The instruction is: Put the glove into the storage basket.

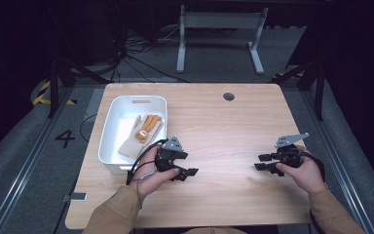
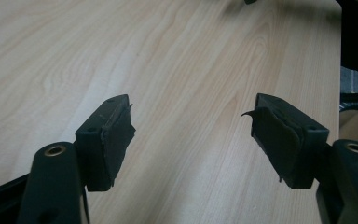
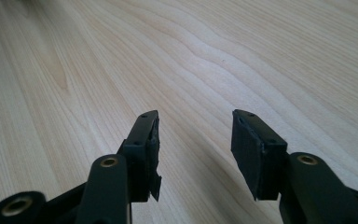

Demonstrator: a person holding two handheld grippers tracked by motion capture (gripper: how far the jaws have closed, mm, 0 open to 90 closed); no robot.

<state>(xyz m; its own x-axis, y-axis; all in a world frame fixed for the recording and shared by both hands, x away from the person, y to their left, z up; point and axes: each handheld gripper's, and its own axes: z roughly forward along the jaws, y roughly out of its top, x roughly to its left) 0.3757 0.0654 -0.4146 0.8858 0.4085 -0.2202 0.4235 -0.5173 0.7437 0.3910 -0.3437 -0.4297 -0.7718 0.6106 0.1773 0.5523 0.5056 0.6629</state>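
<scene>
A white tray (image 1: pixel 108 130) stands at the table's left side. Inside it lies a white work glove with orange fingers (image 1: pixel 142 132). My left gripper (image 1: pixel 187 168) is held low over the wood just right of the tray's near corner, jaws pointing toward the table's middle. In the left gripper view my left gripper (image 2: pixel 191 119) is open with bare wood between the pads. My right gripper (image 1: pixel 261 162) sits at the table's right, pointing left, and my right gripper (image 3: pixel 195 128) is open with nothing between its jaws.
The wooden table (image 1: pixel 224 126) has a round dark grommet (image 1: pixel 229 96) near its far edge. A small grey object (image 1: pixel 75 197) sits at the near left corner. Beyond the table are floor cables and a white desk frame (image 1: pixel 219 34).
</scene>
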